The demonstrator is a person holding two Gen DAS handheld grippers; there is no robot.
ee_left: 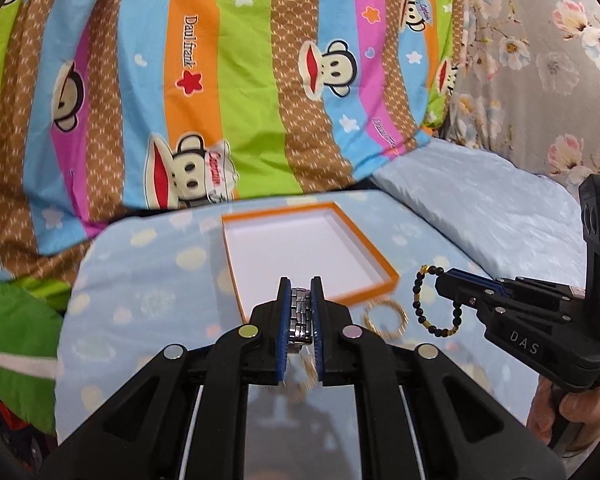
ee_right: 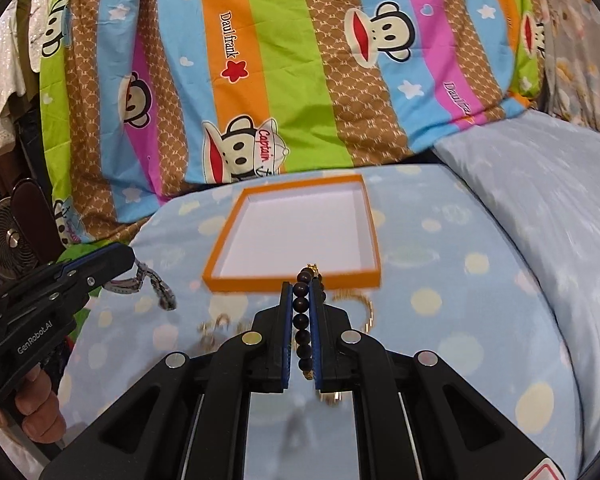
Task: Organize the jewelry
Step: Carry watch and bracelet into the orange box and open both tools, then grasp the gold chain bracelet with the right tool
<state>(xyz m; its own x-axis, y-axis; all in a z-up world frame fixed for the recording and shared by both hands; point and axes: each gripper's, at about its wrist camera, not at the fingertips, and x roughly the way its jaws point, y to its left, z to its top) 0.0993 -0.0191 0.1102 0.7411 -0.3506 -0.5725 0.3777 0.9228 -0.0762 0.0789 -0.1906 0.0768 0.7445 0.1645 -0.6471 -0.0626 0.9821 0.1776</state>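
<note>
My left gripper (ee_left: 300, 284) is shut on a silver metal watch band (ee_left: 301, 316), held just above the near edge of the orange-rimmed white tray (ee_left: 376, 254). In the right wrist view the left gripper (ee_right: 134, 258) shows at the left with the watch (ee_right: 156, 282) hanging from it. My right gripper (ee_right: 300, 288) is shut on a dark bead bracelet (ee_right: 302, 320), just in front of the tray (ee_right: 374, 236). In the left wrist view the right gripper (ee_left: 440, 278) holds the bead bracelet (ee_left: 418, 292) up. A gold bangle (ee_left: 386, 317) lies on the blue cushion beside the tray.
The tray sits on a light blue dotted cushion (ee_right: 480, 320). A striped monkey-print quilt (ee_right: 300, 80) is piled behind it. A pale blue pillow (ee_right: 560, 200) lies at the right. More gold pieces (ee_right: 216, 330) lie on the cushion. A small fan (ee_right: 2, 236) stands at the far left.
</note>
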